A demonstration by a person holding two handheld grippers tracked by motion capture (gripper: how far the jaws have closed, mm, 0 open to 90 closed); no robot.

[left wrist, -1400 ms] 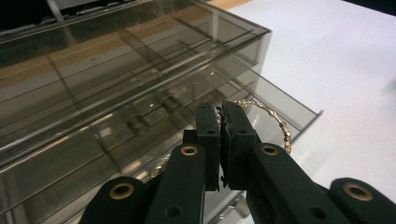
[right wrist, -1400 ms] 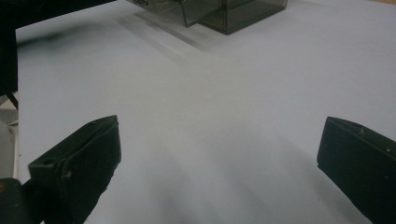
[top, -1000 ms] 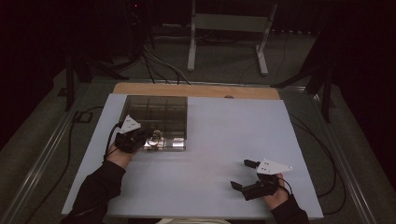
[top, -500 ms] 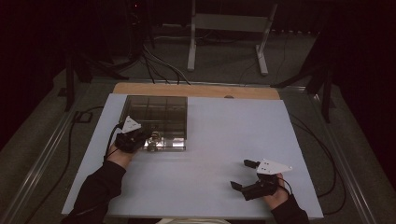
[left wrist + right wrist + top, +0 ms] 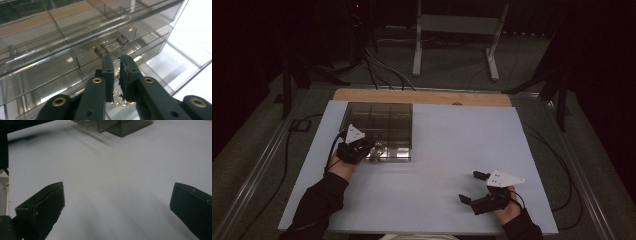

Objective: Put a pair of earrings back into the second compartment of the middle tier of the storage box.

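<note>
1. Clear plastic organiser box [image 5: 382, 131]: a transparent, smoke-tinted case divided into compartments, standing on the white table [image 5: 452, 150] in its far left part, just short of the wooden strip [image 5: 422, 96] along the far edge. In the left gripper view its partition walls and a long clear ridge across it are plain to see.
2. Left gripper [image 5: 371, 148]: at the near left corner of the box, held by the person's left hand [image 5: 344, 167] in a dark sleeve. In its own view the 2 black jaws stand close together with a narrow gap, over the box's near compartments. They have just been opening a little. Open by a slit, pressing on nothing.
3. Gold chain [image 5: 117, 96]: a fine glittering strand seen in the gap between the left jaws and below them, lying loose in a near compartment. Whether a pad still touches it cannot be told.
4. Metal cylinders [image 5: 101, 49]: 2 small silver-coloured stubs just beyond the left jaw tips, inside the box, side by side.
5. Right gripper [image 5: 473, 187]: near the front right of the table, well apart from the box, resting low over the bare white surface. Its jaws stand wide apart in its own view, holding nothing.
6. Cables [image 5: 557, 165]: black leads trail from both grippers off the table sides.
7. Metal stand [image 5: 457, 30]: pale frame on the floor beyond the table.
</note>
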